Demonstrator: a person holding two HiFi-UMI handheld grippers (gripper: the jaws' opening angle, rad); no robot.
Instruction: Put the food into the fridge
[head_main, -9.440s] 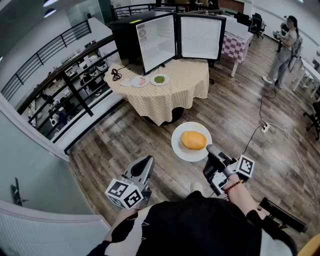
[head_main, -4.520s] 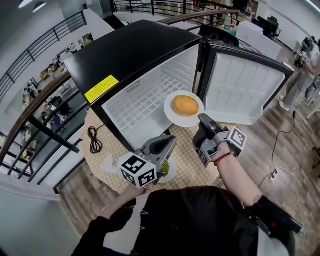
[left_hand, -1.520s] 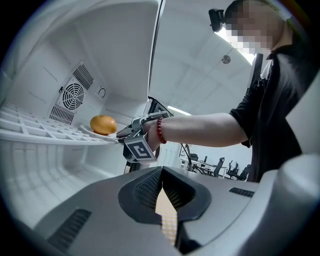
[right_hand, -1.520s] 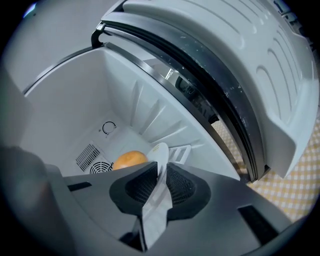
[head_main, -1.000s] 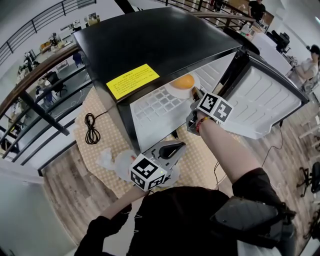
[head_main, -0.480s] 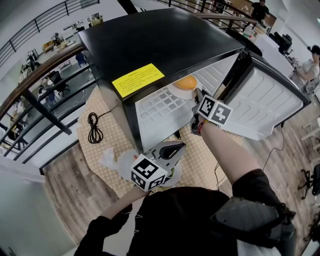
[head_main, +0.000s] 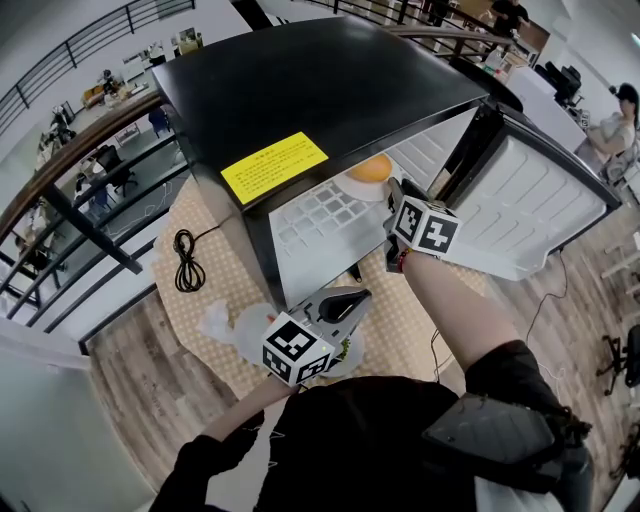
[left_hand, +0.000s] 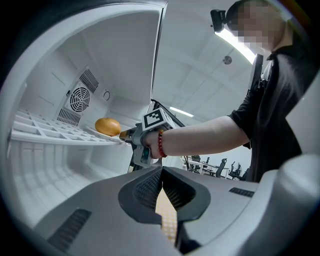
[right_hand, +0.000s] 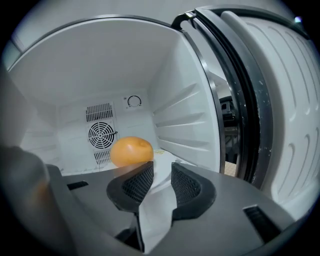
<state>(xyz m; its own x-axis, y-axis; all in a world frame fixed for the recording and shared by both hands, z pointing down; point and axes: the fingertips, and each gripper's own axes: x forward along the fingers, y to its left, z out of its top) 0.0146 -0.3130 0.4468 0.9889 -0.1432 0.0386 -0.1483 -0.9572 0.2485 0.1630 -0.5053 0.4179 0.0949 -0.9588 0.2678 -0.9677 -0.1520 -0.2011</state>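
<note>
Inside the fridge (head_main: 330, 80), at the front right of its wire shelf (left_hand: 50, 134), sits the food (right_hand: 131, 151), a round orange lump on a white plate (head_main: 356, 188). The right hand-held gripper (right_hand: 162, 167) is in through the fridge's open front. Its jaws are narrow and closed on the plate's near rim, which fills the gap between the pads. Behind the food, on the fridge's back wall, are a round fan (right_hand: 102, 135) and a dial (right_hand: 133, 101). Seen from the head view, the fridge's black top carries a yellow label (head_main: 273, 166) near its front edge, and it overhangs and hides most of the plate. The door (head_main: 545, 195) stands wide open at the fridge's right. The left hand-held gripper (left_hand: 161, 172) hangs low in front of the fridge, over the checked worktop (head_main: 195, 225), with its jaws together and nothing between them. Pale dishes (head_main: 235, 325) lie on the worktop just beside it, partly covered by it. A coiled black cable (head_main: 186, 272) lies left of the fridge
</note>
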